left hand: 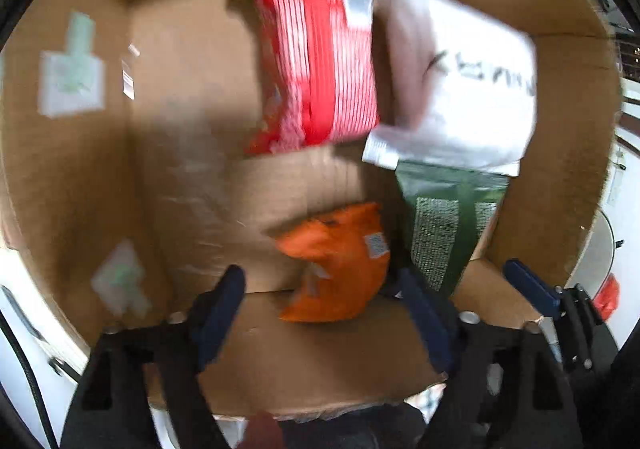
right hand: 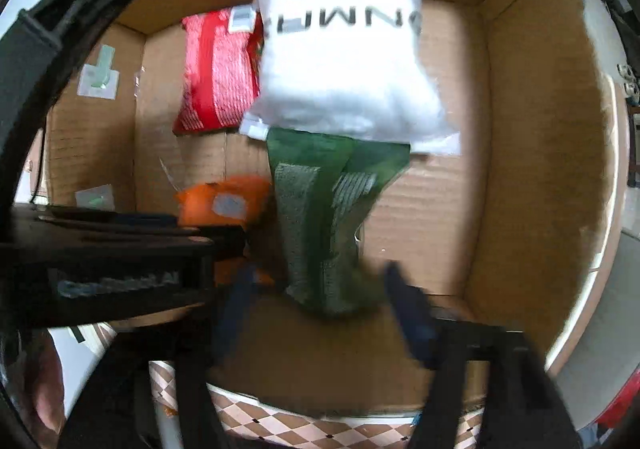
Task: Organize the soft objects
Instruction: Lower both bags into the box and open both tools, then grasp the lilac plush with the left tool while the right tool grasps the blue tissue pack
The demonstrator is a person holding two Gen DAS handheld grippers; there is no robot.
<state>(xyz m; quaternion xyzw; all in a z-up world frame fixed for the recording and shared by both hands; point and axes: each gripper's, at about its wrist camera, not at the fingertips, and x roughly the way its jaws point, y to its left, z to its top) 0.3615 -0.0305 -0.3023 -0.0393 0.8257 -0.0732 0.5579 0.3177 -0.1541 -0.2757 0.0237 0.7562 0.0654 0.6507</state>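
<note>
Both views look down into a cardboard box (left hand: pixel 192 97) (right hand: pixel 540 129). A red striped pack (left hand: pixel 320 61) (right hand: pixel 218 69) and a white pillow pack with black letters (left hand: pixel 460 89) (right hand: pixel 344 65) lie at the far end. A green pouch (left hand: pixel 444 225) (right hand: pixel 320 209) lies below the white pack. An orange pouch (left hand: pixel 340 265) (right hand: pixel 224 201) lies near the front wall. My left gripper (left hand: pixel 324 289) is open, its fingers either side of the orange pouch. My right gripper (right hand: pixel 320 289) is open around the green pouch's near end.
The box's near wall (left hand: pixel 312 361) lies under both grippers. A checkered cloth (right hand: pixel 320 429) shows below the box. The left gripper's body (right hand: pixel 100 249) fills the left of the right wrist view. White labels (left hand: pixel 72 81) sit on the box's left wall.
</note>
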